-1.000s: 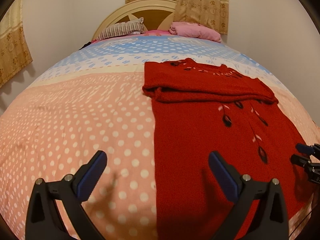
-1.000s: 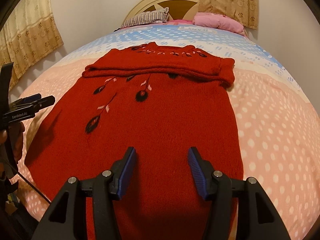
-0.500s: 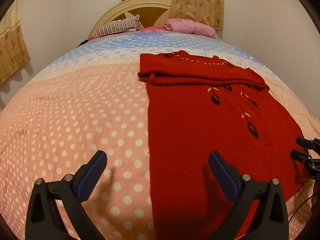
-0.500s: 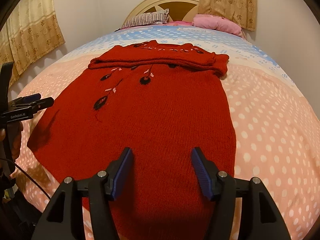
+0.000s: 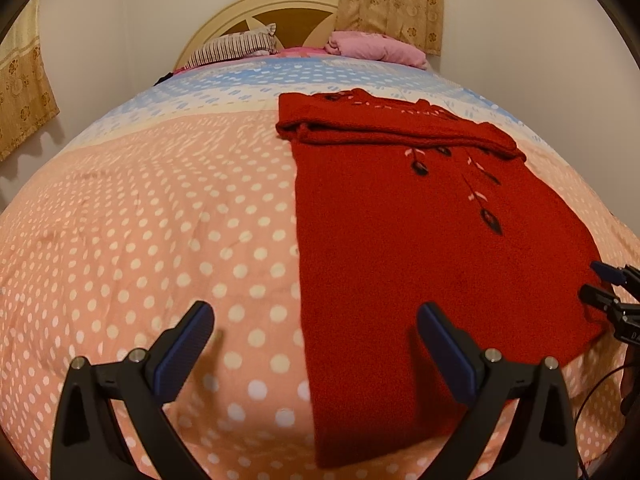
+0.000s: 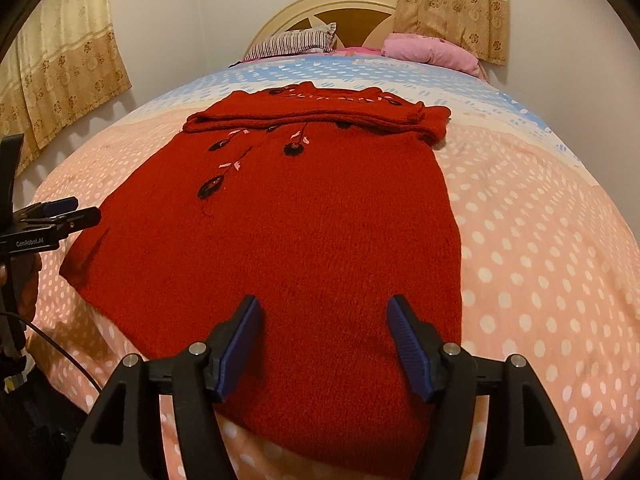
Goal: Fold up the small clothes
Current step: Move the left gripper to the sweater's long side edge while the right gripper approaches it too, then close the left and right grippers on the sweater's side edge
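A red knitted sweater (image 5: 400,240) with dark embroidered leaves lies flat on the bed, its sleeves folded across the chest at the far end. It also shows in the right wrist view (image 6: 304,232). My left gripper (image 5: 316,344) is open and empty above the sweater's near left hem edge. My right gripper (image 6: 324,344) is open and empty above the hem's right part. The right gripper also shows in the left wrist view (image 5: 600,284) at the sweater's right corner. The left gripper shows in the right wrist view (image 6: 72,210) at the left corner.
The bed has a pink dotted cover (image 5: 140,240) with a blue band (image 5: 256,76) farther up. A striped pillow (image 5: 236,44) and a pink pillow (image 5: 376,46) lie by the cream headboard (image 5: 280,8). Curtains (image 6: 60,60) hang on the walls. A cable (image 6: 52,340) hangs at lower left.
Both grippers have drawn back toward the foot of the bed and risen, so more of the sweater's hem shows. Both stay open. The sweater has not moved.
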The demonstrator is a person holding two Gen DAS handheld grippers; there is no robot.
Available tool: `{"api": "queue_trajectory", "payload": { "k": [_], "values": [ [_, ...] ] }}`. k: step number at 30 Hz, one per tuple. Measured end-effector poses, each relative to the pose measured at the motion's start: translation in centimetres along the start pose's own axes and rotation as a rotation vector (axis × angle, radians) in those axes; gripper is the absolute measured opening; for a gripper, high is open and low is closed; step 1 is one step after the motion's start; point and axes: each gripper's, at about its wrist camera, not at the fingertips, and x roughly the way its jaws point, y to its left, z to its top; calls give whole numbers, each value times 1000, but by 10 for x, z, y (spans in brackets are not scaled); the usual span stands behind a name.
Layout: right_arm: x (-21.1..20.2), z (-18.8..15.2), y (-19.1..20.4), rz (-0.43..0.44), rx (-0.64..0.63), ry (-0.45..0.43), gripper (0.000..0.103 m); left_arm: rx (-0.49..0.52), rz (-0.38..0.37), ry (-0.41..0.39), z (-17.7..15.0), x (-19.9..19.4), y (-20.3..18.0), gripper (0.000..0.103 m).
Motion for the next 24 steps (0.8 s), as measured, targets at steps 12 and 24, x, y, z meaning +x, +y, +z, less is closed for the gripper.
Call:
{"api": "queue_trajectory", "payload": {
  "k": [12, 24],
  "values": [
    [-14, -16, -2, 9, 18, -15, 68, -77, -154, 74, -28, -11, 8, 76],
    [-36, -30, -29, 6, 119, -43, 68, -78, -191, 87, -38, -21, -1, 36]
  ]
}}
